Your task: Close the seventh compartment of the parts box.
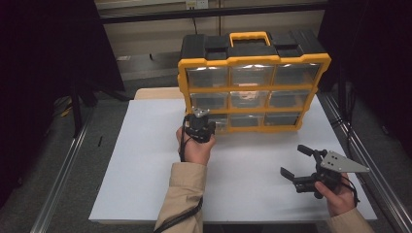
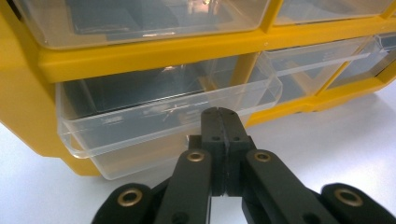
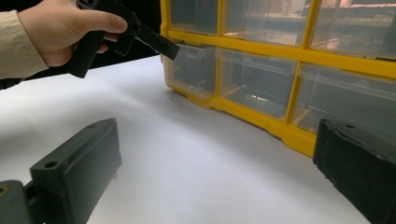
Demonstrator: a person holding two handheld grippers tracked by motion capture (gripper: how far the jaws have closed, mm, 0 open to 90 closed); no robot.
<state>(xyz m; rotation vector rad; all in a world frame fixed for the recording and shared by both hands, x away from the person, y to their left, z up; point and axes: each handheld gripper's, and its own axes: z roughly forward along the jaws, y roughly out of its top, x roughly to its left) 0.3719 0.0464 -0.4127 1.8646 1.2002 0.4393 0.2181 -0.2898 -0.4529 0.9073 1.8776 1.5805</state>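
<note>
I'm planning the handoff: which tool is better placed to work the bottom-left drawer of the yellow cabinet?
Left. The left tool, jaws shut, sits right at the front lip of that drawer, which stands slightly pulled out. The right tool is open and well away from the cabinet.

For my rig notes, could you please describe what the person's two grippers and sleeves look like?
Both are black two-jaw tools with linked arms. The left gripper shows brass-coloured pivot rings; a black cable trails along its beige sleeve. The right gripper carries a grey three-cornered plate, beside another beige cuff.
</note>
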